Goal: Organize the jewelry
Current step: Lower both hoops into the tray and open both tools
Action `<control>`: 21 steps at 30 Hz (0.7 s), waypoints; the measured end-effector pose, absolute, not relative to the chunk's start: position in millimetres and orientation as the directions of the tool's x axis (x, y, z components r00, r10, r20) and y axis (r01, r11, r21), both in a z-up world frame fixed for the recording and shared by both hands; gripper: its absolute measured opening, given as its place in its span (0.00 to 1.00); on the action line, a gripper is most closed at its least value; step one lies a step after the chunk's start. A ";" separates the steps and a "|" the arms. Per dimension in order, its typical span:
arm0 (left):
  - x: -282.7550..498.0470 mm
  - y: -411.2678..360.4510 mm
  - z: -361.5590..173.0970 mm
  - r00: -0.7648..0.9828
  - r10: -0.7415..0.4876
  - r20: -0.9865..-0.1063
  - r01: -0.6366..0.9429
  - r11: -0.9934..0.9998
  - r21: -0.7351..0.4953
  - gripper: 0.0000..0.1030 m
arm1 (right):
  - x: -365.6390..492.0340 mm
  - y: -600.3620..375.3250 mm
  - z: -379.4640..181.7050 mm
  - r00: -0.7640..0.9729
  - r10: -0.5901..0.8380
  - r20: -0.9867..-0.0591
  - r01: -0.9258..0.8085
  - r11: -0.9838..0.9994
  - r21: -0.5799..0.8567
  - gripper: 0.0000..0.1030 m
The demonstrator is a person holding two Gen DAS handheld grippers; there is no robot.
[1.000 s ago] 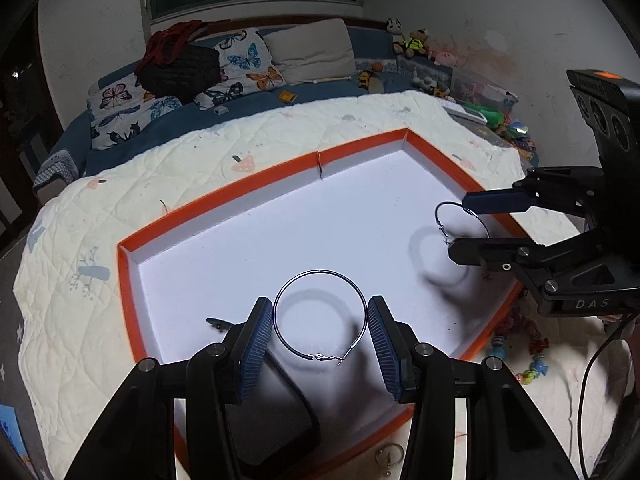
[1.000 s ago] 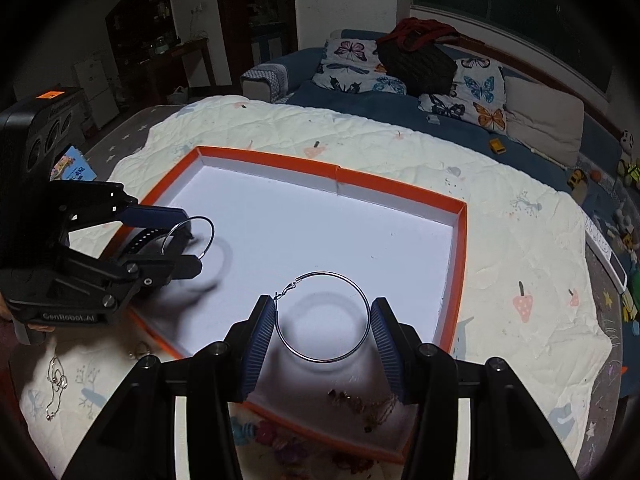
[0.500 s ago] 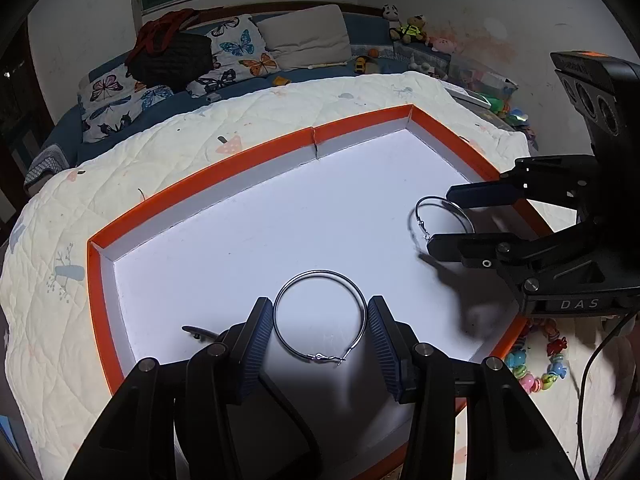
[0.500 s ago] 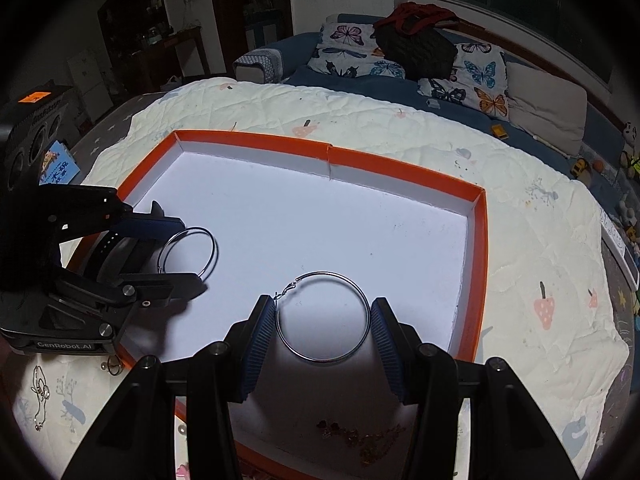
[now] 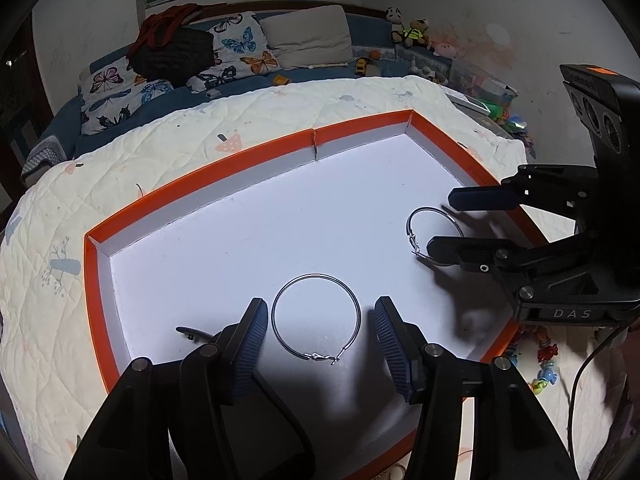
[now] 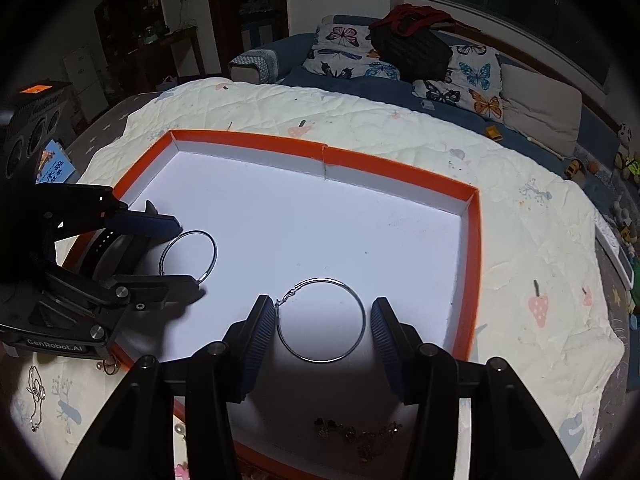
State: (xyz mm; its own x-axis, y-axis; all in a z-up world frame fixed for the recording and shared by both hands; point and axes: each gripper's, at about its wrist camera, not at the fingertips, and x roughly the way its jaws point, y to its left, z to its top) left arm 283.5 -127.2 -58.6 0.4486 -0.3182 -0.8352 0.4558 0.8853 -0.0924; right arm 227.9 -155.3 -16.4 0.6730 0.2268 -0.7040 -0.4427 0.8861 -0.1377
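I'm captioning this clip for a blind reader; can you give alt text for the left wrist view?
A silver hoop earring lies in a white, orange-rimmed tray between the spread fingers of the left gripper, which have just opened and no longer touch it. At right, the right gripper holds a second hoop earring over the tray, which sits on a cream quilt.
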 end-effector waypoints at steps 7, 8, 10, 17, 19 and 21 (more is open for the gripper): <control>270.0 -122.9 -41.7 0.471 -0.319 -0.823 0.454 0.887 -0.084 0.58 | 208.2 -158.1 -2.9 0.704 0.222 -0.675 -0.429 0.890 -0.155 0.54; 266.6 -122.4 -38.3 0.476 -0.320 -0.819 0.455 0.887 -0.082 0.58 | 203.3 -158.6 -0.1 0.710 0.224 -0.668 -0.429 0.890 -0.157 0.55; 257.7 -121.6 -30.9 0.489 -0.316 -0.813 0.457 0.887 -0.070 0.58 | 195.5 -158.4 3.9 0.719 0.224 -0.658 -0.423 0.892 -0.158 0.55; 220.5 -115.0 -14.5 0.516 -0.312 -0.798 0.450 0.891 -0.057 0.58 | 164.8 -159.7 9.8 0.740 0.225 -0.634 -0.406 0.901 -0.154 0.57; 209.2 -112.7 -12.9 0.517 -0.310 -0.798 0.448 0.892 -0.056 0.58 | 157.3 -160.3 8.9 0.741 0.223 -0.633 -0.402 0.903 -0.153 0.57; 195.7 -108.9 -11.5 0.519 -0.309 -0.797 0.448 0.893 -0.055 0.58 | 150.1 -162.1 7.1 0.743 0.220 -0.632 -0.395 0.907 -0.148 0.57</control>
State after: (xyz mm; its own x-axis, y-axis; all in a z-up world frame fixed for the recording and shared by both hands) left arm 195.7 -108.9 -11.5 0.5195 -0.3091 -0.7966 0.4476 0.8926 -0.0545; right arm 150.1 -162.1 7.1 0.7426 0.2204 -0.6324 -0.3951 0.9066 -0.1480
